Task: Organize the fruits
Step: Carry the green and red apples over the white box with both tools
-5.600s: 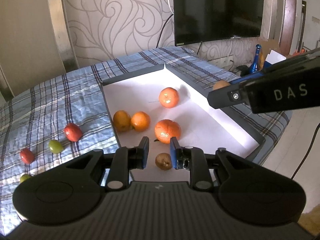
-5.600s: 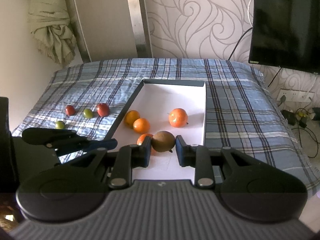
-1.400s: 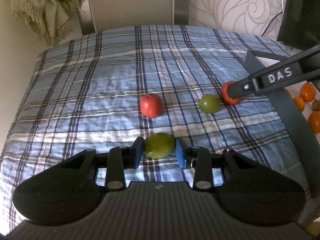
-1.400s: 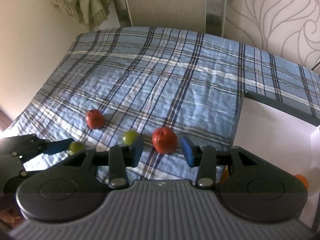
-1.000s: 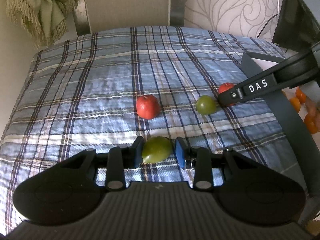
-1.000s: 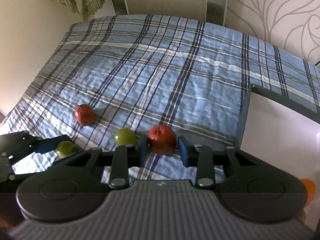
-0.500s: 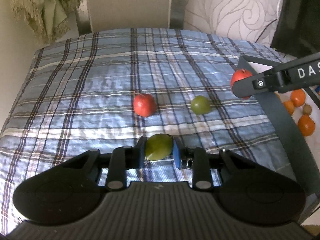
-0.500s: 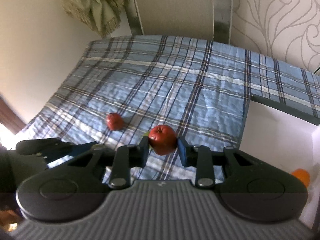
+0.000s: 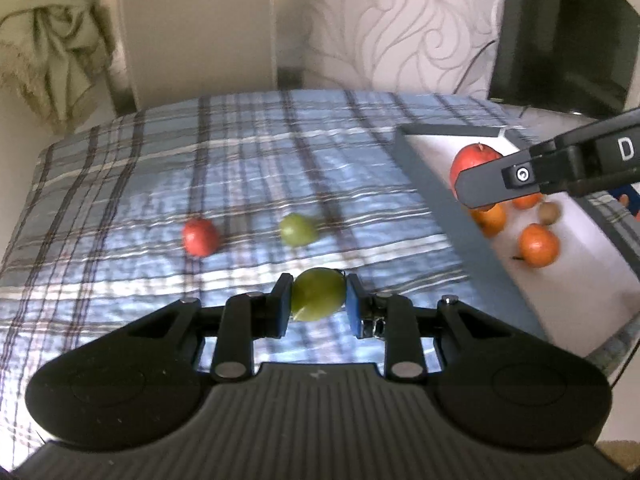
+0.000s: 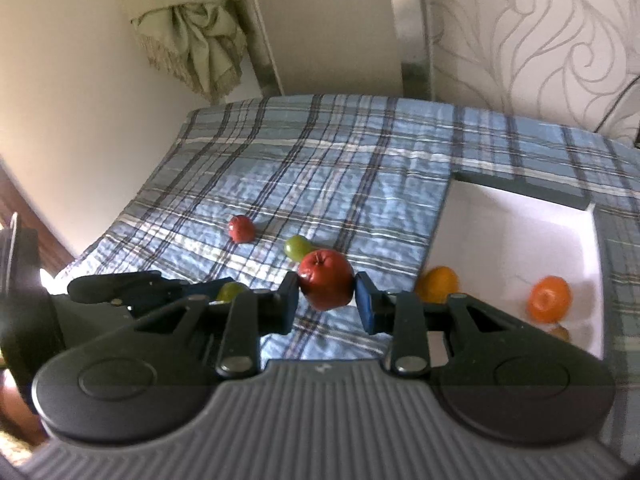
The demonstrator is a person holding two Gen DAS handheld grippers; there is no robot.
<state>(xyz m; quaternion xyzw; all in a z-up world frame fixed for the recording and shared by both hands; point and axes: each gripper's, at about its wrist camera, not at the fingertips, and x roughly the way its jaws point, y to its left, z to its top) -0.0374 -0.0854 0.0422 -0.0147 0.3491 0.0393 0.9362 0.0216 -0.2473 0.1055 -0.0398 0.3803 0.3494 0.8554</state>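
Observation:
My left gripper [image 9: 316, 295] is shut on a green fruit [image 9: 318, 294], held above the blue plaid cloth [image 9: 248, 168]. My right gripper [image 10: 326, 290] is shut on a red apple [image 10: 326, 285], lifted clear of the cloth beside the tray's left wall. In the left wrist view that apple [image 9: 474, 162] hangs over the white tray [image 9: 592, 280], partly behind a black finger [image 9: 496, 186]. On the cloth lie a small red fruit [image 9: 200, 236] and a second green fruit [image 9: 298, 230]. In the right wrist view the left gripper's fruit [image 10: 232, 291] peeks out at lower left.
The tray has dark grey walls [image 9: 452, 216] and holds several oranges [image 9: 538, 244] and a brown fruit [image 9: 549, 212]. A green curtain [image 10: 192, 20] hangs at the back left and a dark screen [image 9: 560, 32] stands at the back right. The table edge [image 10: 132, 204] drops off left.
Both grippers have risen with their fruits and swung right toward the tray. The red apple went from the cloth to over the tray's edge; the green fruit left the cloth.

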